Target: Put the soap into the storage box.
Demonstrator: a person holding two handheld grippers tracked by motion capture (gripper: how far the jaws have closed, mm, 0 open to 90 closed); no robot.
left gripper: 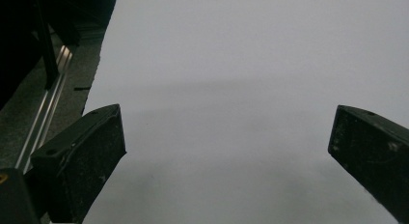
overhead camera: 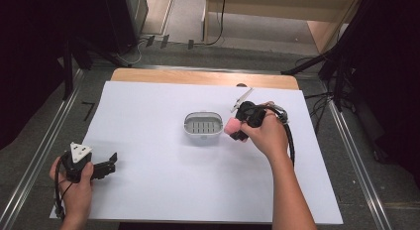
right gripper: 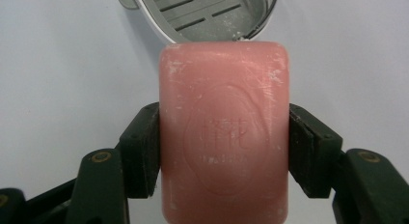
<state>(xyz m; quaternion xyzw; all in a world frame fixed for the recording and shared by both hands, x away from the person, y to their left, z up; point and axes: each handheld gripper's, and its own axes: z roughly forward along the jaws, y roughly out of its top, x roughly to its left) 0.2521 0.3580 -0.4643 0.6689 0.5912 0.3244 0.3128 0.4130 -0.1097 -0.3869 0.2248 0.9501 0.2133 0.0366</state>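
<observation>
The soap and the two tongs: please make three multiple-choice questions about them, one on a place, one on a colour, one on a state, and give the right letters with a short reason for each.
1. Where is the soap dish?
A. Near the middle of the white table
B. On the floor
C. In the left hand

2. What colour is the soap?
A. Green
B. Pink
C. Blue

3. How are the left tongs?
A. Shut on the soap
B. Shut on the dish
C. Open and empty

Answers:
1 A, the high view shows the dish mid-table, just left of the right tongs.
2 B, the bar looks pink in the right gripper view.
3 C, the jaws stand wide apart over bare table.
</observation>
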